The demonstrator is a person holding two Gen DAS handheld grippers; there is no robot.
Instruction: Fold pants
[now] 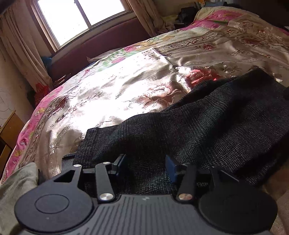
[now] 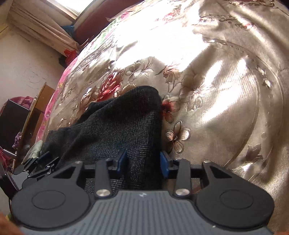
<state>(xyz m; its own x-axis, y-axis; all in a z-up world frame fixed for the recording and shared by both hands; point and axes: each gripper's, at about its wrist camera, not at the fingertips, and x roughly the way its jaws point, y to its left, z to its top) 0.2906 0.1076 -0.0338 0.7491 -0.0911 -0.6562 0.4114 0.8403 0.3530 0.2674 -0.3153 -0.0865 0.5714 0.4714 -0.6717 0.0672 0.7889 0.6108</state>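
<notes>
**Dark pants on the flowered bed, both grippers parted over the cloth**

From my left wrist camera, starting at the far left, I see a wooden cabinet (image 1: 9, 126) against the wall and a pale grey-green cloth (image 1: 16, 182) bunched at the bed's near edge. Above them a curtain (image 1: 23, 48) hangs beside the bright window (image 1: 79, 16), with a maroon headboard (image 1: 101, 45) below the sill. The satin flowered bedspread (image 1: 112, 86) fills the middle, sunlit and wrinkled. The pants (image 1: 207, 123), dark and woven, lie across its near right part, one end squared off at the left, the rest rumpled toward the right. My left gripper (image 1: 145, 165) sits low over them; its blue pads (image 1: 170, 167) stand apart with the fabric running under and between them, and I see no pinch on it.

From my right wrist camera, a dark box-like object (image 2: 12, 123) and a wooden board sit at the far left by the wall. The left gripper (image 2: 38, 163) shows at the pants' left edge. The pants (image 2: 117, 123) rise in a loose hump ahead, their right edge lying against the bedspread (image 2: 216, 90). My right gripper (image 2: 143, 161) straddles that right edge: the fingers are parted, cloth between them, the left pad (image 2: 122, 159) close against the fabric, the right pad just beside its edge. I cannot tell whether either pad presses.
</notes>
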